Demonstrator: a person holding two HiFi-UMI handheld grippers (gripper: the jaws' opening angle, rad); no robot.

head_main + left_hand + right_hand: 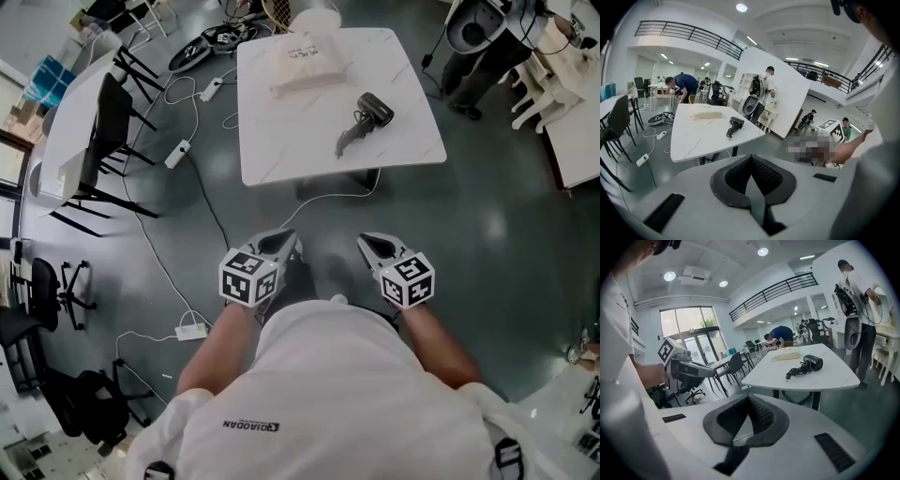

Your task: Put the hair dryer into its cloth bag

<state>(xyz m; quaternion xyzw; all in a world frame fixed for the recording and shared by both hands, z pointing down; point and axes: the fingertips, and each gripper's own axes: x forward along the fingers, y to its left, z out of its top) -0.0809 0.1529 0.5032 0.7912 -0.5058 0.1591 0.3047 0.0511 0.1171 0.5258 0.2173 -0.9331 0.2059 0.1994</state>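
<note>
A black hair dryer [369, 116] with its coiled cord lies on the white table [281, 141], near the right side. A cream cloth bag [307, 62] lies flat at the table's far end. Both grippers are held in front of the person, well short of the table. My left gripper [289, 242] is shut and empty. My right gripper [367, 244] is shut and empty too. The hair dryer [735, 125] and the bag [706, 114] show ahead in the left gripper view; the dryer [808, 364] and bag [786, 355] show in the right gripper view.
Black chairs [111, 141] and another white table stand to the left. White cables and power strips [178, 153] trail across the grey floor. More white furniture [572, 112] and a standing person [473, 56] are at the right.
</note>
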